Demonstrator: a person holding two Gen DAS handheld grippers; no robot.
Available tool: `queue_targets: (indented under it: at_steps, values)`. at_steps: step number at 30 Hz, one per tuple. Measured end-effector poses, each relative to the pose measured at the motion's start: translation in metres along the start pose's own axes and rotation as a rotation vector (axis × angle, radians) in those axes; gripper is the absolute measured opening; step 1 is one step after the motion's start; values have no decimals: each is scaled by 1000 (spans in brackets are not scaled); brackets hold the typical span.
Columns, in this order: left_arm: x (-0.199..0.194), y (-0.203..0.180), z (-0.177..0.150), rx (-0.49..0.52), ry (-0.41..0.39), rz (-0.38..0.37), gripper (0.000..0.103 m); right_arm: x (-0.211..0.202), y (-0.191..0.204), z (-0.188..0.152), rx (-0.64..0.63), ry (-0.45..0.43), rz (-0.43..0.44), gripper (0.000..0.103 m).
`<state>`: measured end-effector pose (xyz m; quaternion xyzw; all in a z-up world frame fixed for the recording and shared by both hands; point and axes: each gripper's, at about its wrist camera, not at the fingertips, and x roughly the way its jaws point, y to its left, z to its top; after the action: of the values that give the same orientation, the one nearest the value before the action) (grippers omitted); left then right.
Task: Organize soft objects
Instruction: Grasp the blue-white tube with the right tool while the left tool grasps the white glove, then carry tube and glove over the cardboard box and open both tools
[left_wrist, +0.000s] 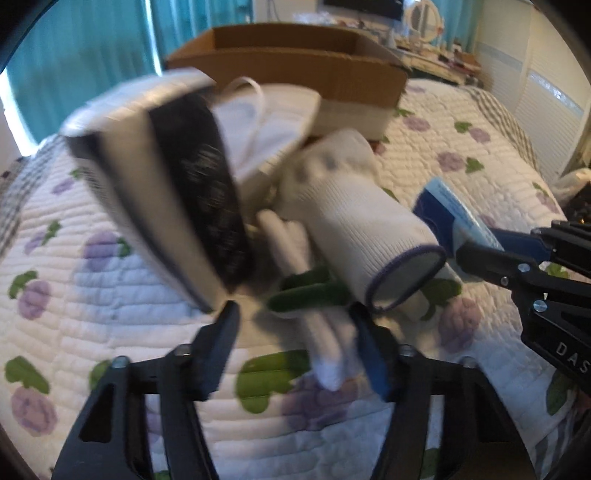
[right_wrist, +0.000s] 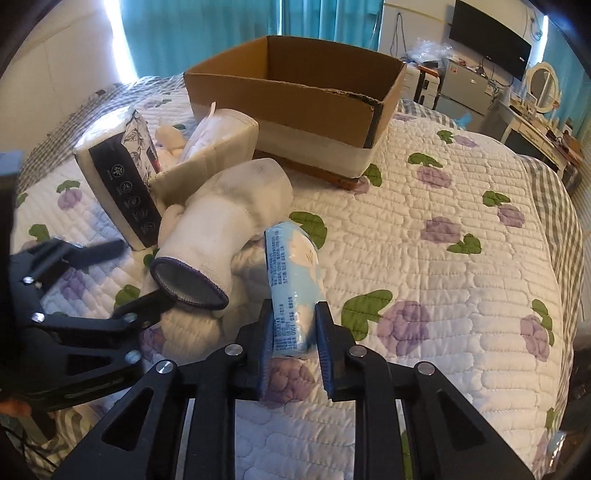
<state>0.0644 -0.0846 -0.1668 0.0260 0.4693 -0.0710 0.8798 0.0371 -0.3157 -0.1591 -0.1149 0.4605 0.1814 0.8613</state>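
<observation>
A pile of soft things lies on the quilted bed in front of an open cardboard box (right_wrist: 295, 92). It holds a tissue pack with a black end (right_wrist: 122, 184), a white face mask (right_wrist: 218, 136) and a white sock with a purple cuff (right_wrist: 221, 229). My right gripper (right_wrist: 294, 325) is shut on a light blue tissue packet (right_wrist: 293, 273), which also shows in the left wrist view (left_wrist: 454, 210). My left gripper (left_wrist: 295, 317) is open around white cloth with a green band (left_wrist: 310, 291) beside the sock (left_wrist: 369, 236). The left wrist view is blurred.
The box (left_wrist: 295, 62) stands on the far side of the bed. The quilt (right_wrist: 443, 229) stretches to the right of the pile. A desk, mirror and screen (right_wrist: 491, 37) stand beyond the bed on the right. Teal curtains hang behind.
</observation>
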Motion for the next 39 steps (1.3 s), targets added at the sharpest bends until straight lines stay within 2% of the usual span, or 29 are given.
queue_targets:
  at_steps: [2,4,7,11,21,27,34,39]
  values:
    - [1,-2,-2,21,0,-22,41,1,2,0,-12,0,-3,21]
    - [-1,-1,-3,21,-6,-44,36,2,4,0,-21,-4,-11,21]
    - [-4,2,-4,23,-3,-65,21,1,3,-2,-19,-8,-9,21]
    - [-14,8,-8,13,0,-77,16,-5,4,-5,-22,-33,-9,21]
    - [-73,11,-11,36,-106,-84,16,-47,7,-12,12,-126,-40,19]
    - [-122,12,10,69,-222,-74,16,-84,20,-6,27,-186,-25,19]
    - [-165,26,57,81,-338,-65,16,-139,37,41,-18,-321,-11,19]
    - [-175,35,98,115,-411,-27,16,-167,36,85,-29,-408,-3,19]
